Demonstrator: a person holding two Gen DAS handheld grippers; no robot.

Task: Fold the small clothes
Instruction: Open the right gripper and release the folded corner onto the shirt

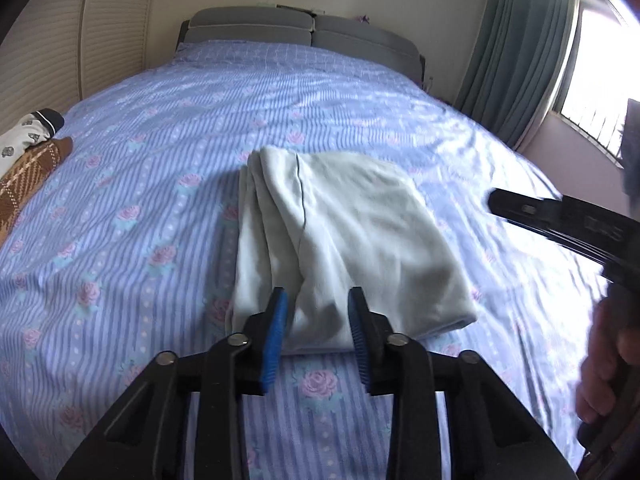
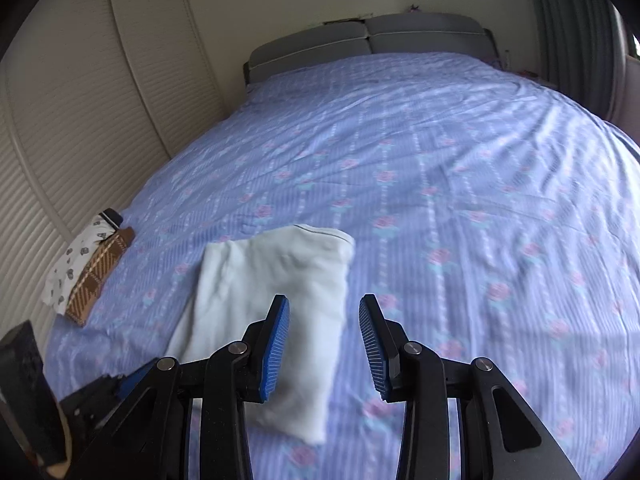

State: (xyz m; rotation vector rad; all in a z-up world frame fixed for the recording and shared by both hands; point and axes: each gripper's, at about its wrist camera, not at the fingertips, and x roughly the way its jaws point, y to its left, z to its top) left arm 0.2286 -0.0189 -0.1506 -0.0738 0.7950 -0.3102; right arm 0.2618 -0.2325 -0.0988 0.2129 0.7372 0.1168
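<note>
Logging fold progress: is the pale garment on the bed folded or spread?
Folded: the pale mint-white cloth garment lies as a compact layered rectangle, stacked edges visible along its left side.

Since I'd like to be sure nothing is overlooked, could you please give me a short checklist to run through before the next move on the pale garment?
1. Left gripper open and holding nothing: ok; its jaws stand apart above the near edge of the pale garment.
2. Right gripper open and holding nothing: ok.
3. Garment already folded into a compact shape: ok; it lies as a rough rectangle with layered edges on its left side.
4. Garment apart from the brown plaid piece and the white printed piece: ok; bedsheet shows between them.
5. Fold edges neatly aligned: cannot tell; the pictures are blurred.
</note>
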